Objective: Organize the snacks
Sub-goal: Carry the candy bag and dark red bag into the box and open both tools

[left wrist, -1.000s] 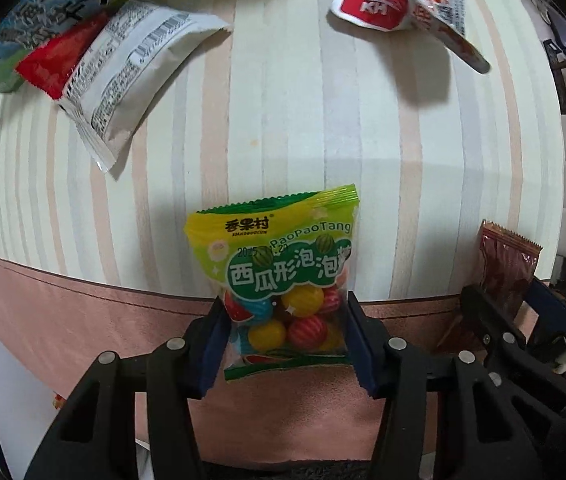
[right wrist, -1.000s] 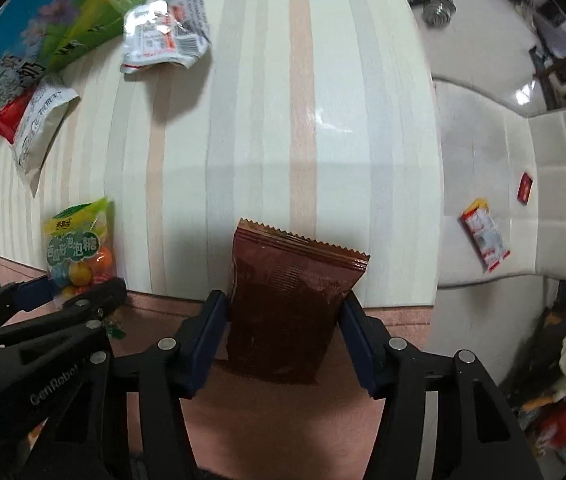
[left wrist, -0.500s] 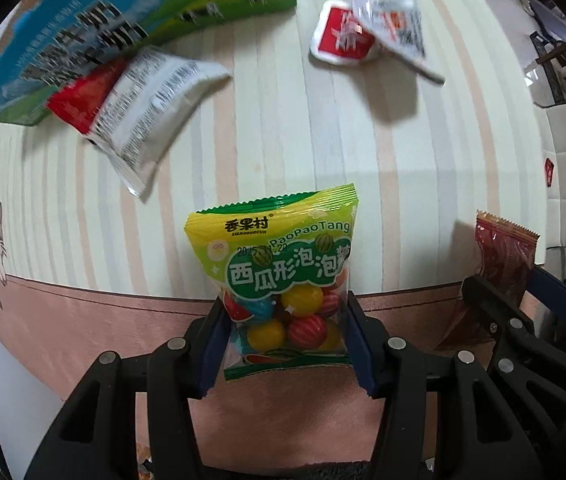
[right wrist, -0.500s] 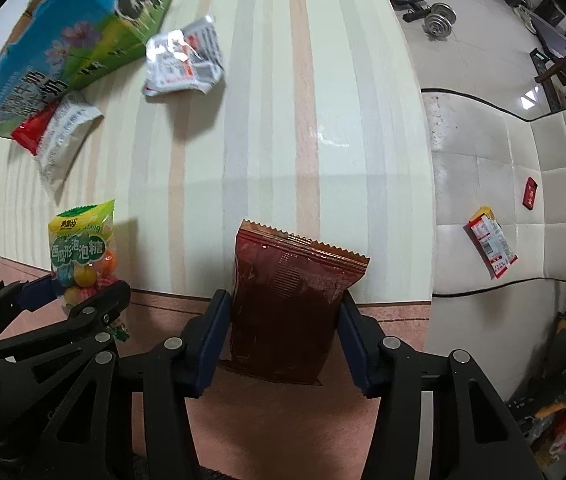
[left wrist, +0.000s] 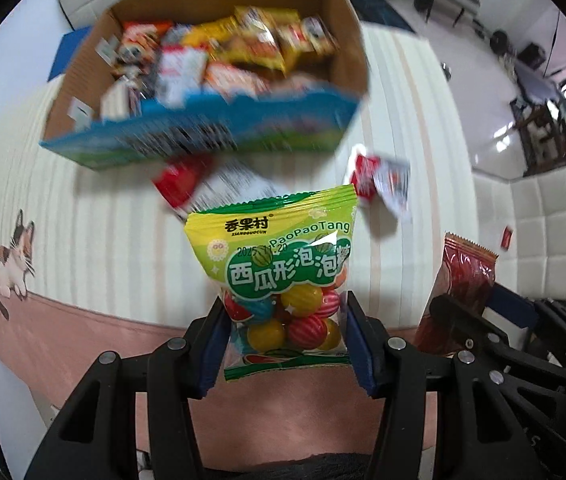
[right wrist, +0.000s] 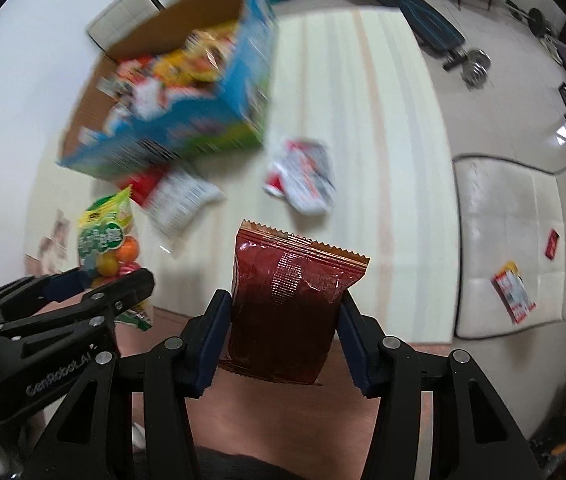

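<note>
My left gripper (left wrist: 285, 322) is shut on a green and yellow bag of watermelon gum balls (left wrist: 279, 276), held above the striped table (left wrist: 83, 240). My right gripper (right wrist: 281, 330) is shut on a dark red snack packet (right wrist: 287, 300). Each shows in the other view: the red packet (left wrist: 463, 284) at right, the gum bag (right wrist: 107, 236) at left. An open blue cardboard box (left wrist: 203, 136) full of snacks stands at the table's far side, also in the right wrist view (right wrist: 187, 128).
A red and white packet (left wrist: 219, 184) lies in front of the box, and a crumpled red and silver packet (right wrist: 303, 176) to its right. A white padded bench (right wrist: 523, 240) with small packets stands right of the table. Gym gear sits on the floor beyond.
Both grippers have risen and tilted up with their packets still held. The open box of snacks has come into view; the view is blurred from motion.
</note>
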